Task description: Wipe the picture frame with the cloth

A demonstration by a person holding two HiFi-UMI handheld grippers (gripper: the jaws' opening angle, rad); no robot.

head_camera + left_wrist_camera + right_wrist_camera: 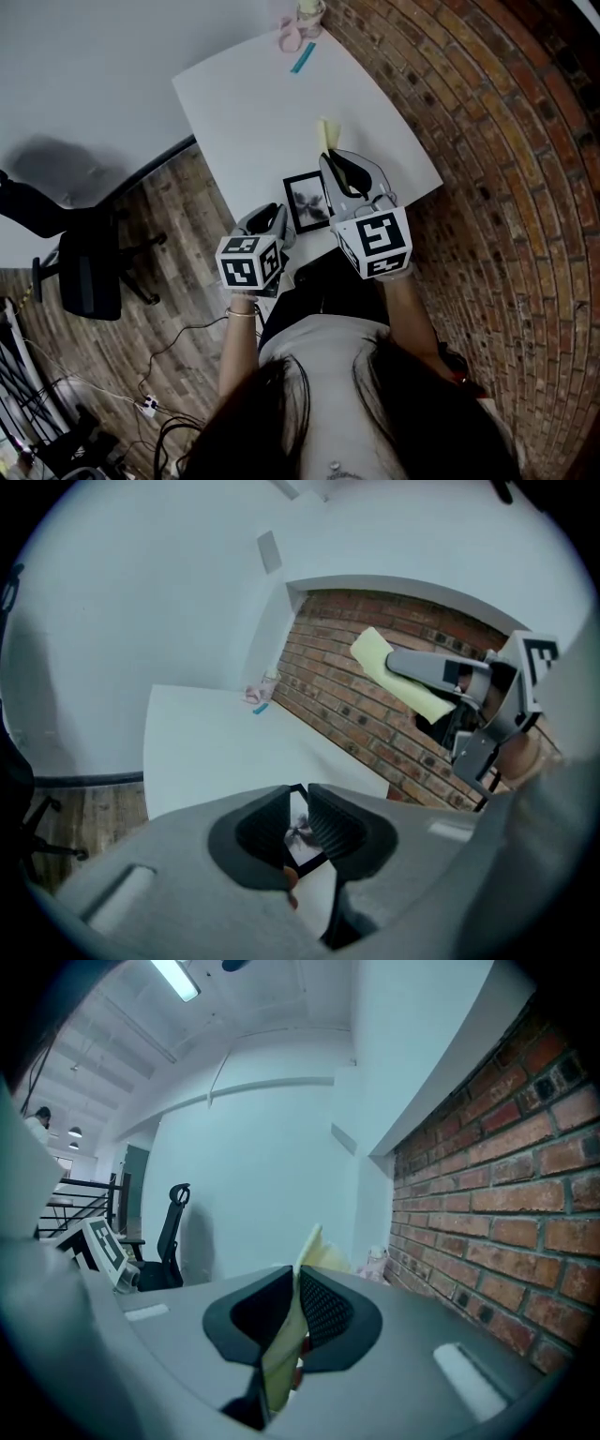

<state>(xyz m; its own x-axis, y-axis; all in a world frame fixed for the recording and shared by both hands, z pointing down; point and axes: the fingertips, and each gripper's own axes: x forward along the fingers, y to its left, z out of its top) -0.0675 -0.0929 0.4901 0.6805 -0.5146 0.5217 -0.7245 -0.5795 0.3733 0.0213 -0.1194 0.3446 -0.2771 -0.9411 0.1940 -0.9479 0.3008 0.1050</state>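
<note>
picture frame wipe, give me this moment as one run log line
left gripper: open, at black picture frame | right gripper: shut on yellow cloth, cloth off the frame | frame: flat on white table

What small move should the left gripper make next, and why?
Probably close the left gripper on the picture frame to steady it: its jaws stand apart with the frame's corner between them, and the right gripper grips the cloth, clear of the frame.

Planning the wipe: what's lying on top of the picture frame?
Nothing lies on the picture frame; its face shows bare. The right gripper, holding the cloth, hides its right edge.
</note>
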